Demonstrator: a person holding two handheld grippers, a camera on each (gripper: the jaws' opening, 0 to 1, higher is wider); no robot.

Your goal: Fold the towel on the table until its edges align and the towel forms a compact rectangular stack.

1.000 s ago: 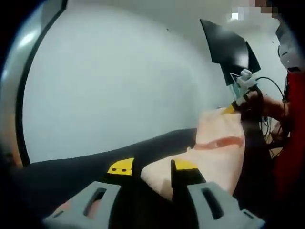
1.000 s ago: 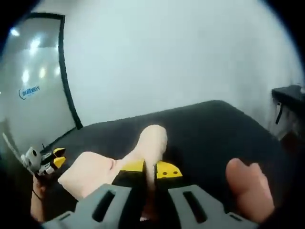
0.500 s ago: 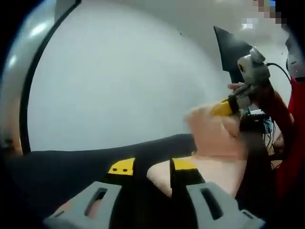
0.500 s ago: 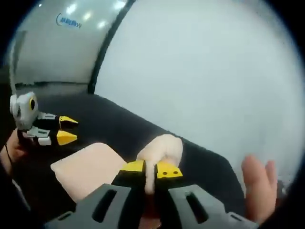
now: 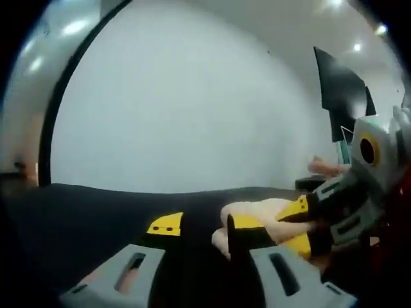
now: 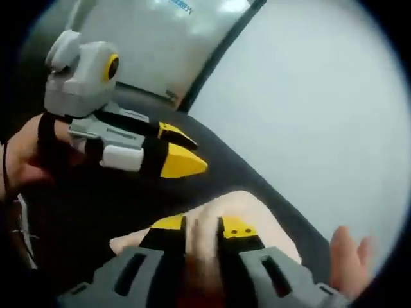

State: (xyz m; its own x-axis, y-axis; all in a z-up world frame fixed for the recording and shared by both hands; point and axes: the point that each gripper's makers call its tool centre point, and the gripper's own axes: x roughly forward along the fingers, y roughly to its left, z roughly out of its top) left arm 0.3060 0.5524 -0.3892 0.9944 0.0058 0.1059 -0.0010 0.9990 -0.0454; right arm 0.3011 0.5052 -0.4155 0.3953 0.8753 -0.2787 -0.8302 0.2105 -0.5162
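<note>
Towel [image 6: 221, 221] fabric sits clenched between the yellow tips of my right hand-held gripper [image 6: 203, 227], a pale peach fold pinched tight with the rest bunched just beyond the jaws on the dark bench [image 6: 257, 186]. To the lower right of that view I see the fingers of a hand [image 6: 347, 256] at the edge. Farther out on the left, my left hand-held gripper [image 6: 186, 151] comes in, held by a hand [image 6: 26, 157], its yellow tips spread apart and hovering above the bench near the towel without touching it.

From the left gripper view, my own left hand-held gripper [image 5: 204, 226] rises with its jaws released, a clear gap between the tips; the right tip stands in front of the towel [image 5: 257, 212], and I cannot tell whether it touches the cloth. The towel lies bunched on the bench [image 5: 96, 205], and my right hand-held gripper [image 5: 302, 221] reaches in from the right, its yellow tips against the cloth. Beyond the bench stands a white wall [image 5: 192, 109], with a black panel [image 5: 340, 90] at upper right.
</note>
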